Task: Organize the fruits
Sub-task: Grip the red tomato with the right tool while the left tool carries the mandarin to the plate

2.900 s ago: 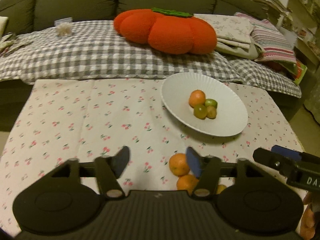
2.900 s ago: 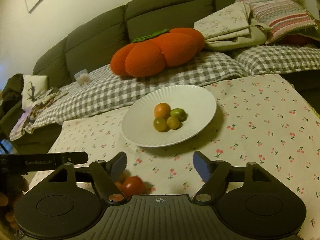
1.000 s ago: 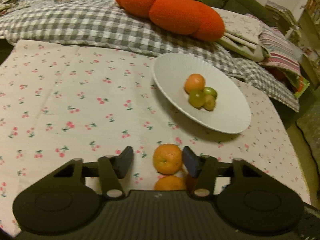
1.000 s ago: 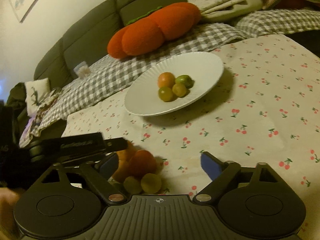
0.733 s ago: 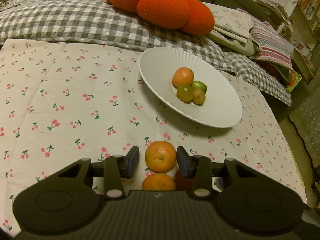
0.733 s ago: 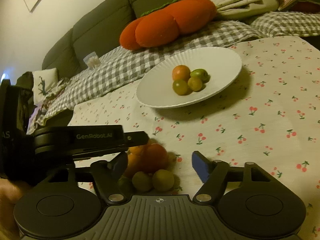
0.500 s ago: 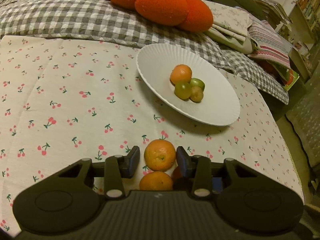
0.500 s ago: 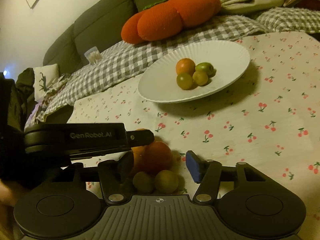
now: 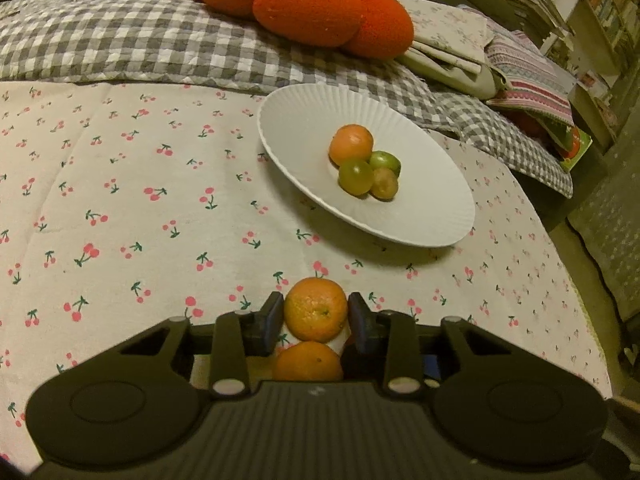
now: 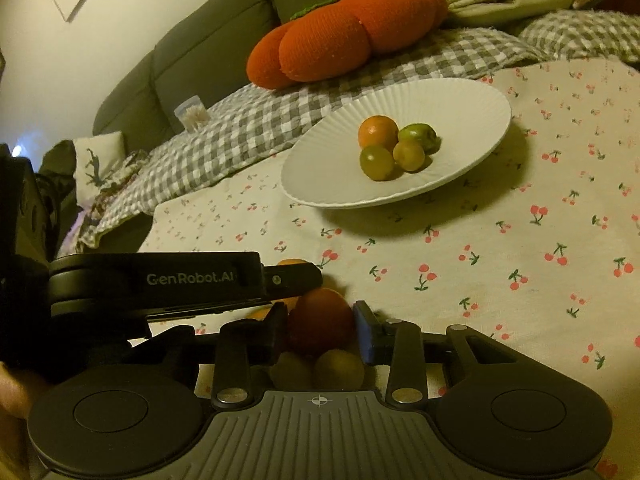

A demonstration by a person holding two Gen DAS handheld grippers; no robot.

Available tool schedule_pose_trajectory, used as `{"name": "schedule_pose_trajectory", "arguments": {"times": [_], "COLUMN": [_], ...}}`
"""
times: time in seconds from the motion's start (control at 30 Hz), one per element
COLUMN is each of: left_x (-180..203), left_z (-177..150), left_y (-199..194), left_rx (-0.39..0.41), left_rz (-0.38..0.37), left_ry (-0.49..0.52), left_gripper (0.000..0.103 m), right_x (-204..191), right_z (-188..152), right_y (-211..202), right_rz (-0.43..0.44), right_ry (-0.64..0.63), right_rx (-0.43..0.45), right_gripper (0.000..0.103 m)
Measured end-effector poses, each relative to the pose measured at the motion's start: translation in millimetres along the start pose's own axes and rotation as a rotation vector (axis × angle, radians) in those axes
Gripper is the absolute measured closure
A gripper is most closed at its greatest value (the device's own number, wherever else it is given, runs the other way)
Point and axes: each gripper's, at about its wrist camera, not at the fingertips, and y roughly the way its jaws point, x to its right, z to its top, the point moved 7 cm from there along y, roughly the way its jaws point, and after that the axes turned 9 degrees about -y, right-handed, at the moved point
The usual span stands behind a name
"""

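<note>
Only the right wrist view catches the two small green fruits (image 10: 316,368) tucked under a red-orange fruit (image 10: 320,320), with the left gripper (image 10: 280,280) crossing beside it. The left gripper (image 9: 316,316) is closing on a mandarin (image 9: 316,309), pads touching. The right gripper (image 10: 320,326) is closing against the red-orange fruit. The white plate (image 9: 432,208) sits farther back on the counter (image 9: 120,200).
</note>
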Motion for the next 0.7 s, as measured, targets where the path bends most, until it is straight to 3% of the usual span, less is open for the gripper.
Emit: {"name": "schedule_pose_trajectory", "arguments": {"times": [0.7], "left_x": [-12.8], "left_z": [13.7], "left_y": [-13.6], "left_rx": [0.043], "left_rz": [0.013], "left_ry": [-0.036], "left_gripper": [0.071], "right_x": [27.4], "right_z": [11.4], "right_y": [-22.3], "right_rz": [-0.071], "right_ry": [0.039], "right_rx": [0.064], "right_gripper": [0.068]}}
